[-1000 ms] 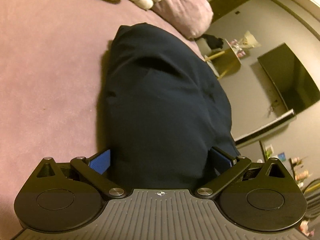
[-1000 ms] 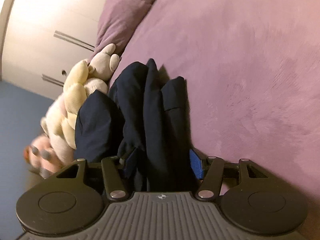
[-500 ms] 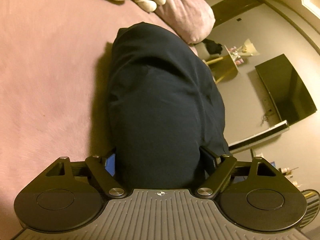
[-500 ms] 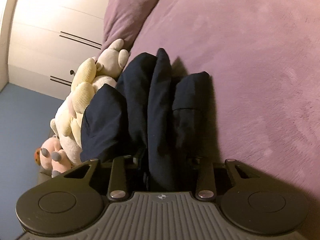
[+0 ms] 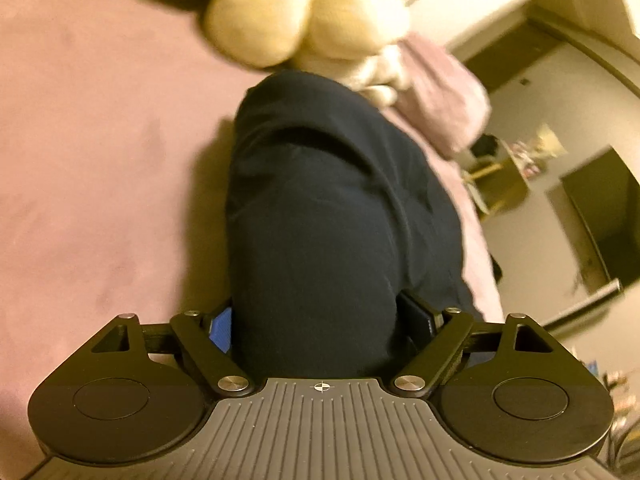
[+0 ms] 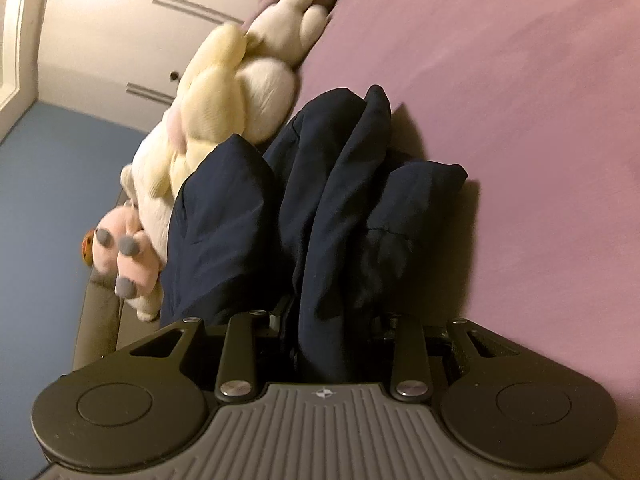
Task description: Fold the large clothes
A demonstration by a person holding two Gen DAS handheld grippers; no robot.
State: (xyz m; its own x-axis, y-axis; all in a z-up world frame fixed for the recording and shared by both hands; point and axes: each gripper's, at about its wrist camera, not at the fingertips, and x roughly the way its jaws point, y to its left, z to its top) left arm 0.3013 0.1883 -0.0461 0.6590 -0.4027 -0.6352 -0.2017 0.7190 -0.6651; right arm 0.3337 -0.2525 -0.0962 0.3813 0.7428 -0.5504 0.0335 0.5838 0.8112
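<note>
Both grippers, left (image 5: 320, 326) loosening a bit and right (image 6: 336, 328), squeezing the dark folded clothes (image 5: 332, 216) on the pink bed (image 5: 100, 160), long way pointing far toward the soft toys (image 6: 216, 120).

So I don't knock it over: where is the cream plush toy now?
The plush toy lies at the bed's edge, upper left in the right wrist view, touching the far end of the dark garment.

Dim, warm yellowish light; fisheye-bent edges, motion blur, soft shadows beside the dark cloth (image 5: 328, 216).
</note>
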